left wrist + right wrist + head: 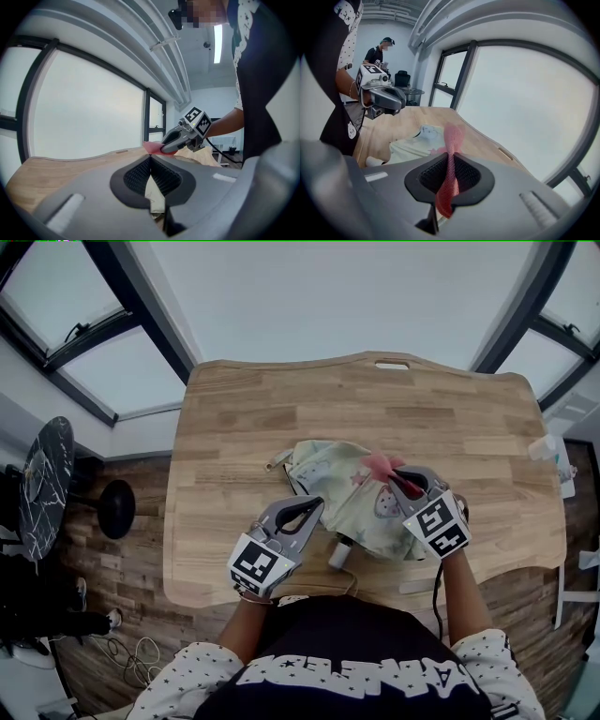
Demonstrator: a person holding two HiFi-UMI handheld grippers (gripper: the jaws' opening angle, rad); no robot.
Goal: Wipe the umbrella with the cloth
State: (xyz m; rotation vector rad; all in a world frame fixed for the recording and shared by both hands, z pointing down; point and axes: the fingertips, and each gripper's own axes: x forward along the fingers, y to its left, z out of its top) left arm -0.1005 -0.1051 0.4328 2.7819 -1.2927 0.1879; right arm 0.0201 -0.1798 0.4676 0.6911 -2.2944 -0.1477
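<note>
A folded pale-green patterned umbrella point(342, 491) lies on the wooden table point(234, 427), its white handle point(339, 552) pointing toward the near edge. My left gripper point(314, 506) is shut on a fold of the umbrella's fabric point(153, 193) at its left side. My right gripper point(399, 474) is shut on a pink mesh cloth point(450, 180), held over the umbrella's right part; the cloth point(379, 465) sticks out past the fingertips. From the left gripper view, the right gripper point(174, 140) and cloth point(151, 147) show just ahead. In the right gripper view the umbrella point(415, 140) lies below.
The table has a handle cut-out point(392, 364) at its far edge. A black marbled round table point(42, 474) and a stool point(117, 507) stand at the left. A bottle point(548, 448) sits off the right edge. A person point(378, 51) stands far back.
</note>
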